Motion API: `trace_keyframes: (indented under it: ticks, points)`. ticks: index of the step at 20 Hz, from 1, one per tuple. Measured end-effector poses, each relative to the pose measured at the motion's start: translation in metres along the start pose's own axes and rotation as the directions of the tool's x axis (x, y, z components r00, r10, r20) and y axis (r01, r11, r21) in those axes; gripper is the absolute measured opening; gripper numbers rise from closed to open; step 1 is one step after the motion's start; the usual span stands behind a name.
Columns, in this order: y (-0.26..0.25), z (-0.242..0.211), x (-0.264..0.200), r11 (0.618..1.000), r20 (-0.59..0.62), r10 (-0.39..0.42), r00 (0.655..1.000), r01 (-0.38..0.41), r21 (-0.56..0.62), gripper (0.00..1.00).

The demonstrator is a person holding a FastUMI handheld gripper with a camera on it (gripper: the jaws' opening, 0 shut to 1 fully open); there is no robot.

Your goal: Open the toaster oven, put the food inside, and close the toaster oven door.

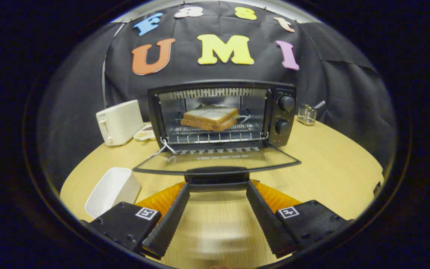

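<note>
Handle (pixel 217 175) ends behind claw (pixel 218 188) tips; table (pixel 330 168) blurred between the fingers.

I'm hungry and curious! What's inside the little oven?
A sandwich sits on the wire rack inside the toaster oven, its glass door folded down open. The sandwich's filling is hidden between the bread. The open gripper has its fingers at the door handle.
</note>
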State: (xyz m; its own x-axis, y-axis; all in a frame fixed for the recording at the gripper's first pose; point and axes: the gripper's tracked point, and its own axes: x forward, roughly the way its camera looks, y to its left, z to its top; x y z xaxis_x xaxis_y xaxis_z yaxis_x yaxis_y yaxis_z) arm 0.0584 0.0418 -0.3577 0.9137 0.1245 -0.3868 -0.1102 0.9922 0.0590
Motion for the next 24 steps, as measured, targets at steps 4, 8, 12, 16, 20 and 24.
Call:
trace_keyframes:
  ticks: [4,8,12,16,20,24]
  points:
    - [-0.002,0.004,0.006,1.000,-0.038,-0.009,0.999,0.009,0.001,1.00]
    - [0.005,-0.019,0.003,1.000,-0.102,0.014,0.995,-0.012,0.013,1.00]
    - [0.006,-0.051,0.005,0.999,-0.186,0.012,0.983,-0.005,0.036,1.00]
    - [0.006,-0.059,0.011,1.000,-0.242,0.005,0.970,0.001,0.025,1.00]
    - [0.008,-0.060,0.011,1.000,-0.267,-0.019,0.964,0.022,0.009,1.00]
    - [0.008,-0.049,0.008,1.000,-0.208,-0.015,0.978,0.019,0.017,1.00]
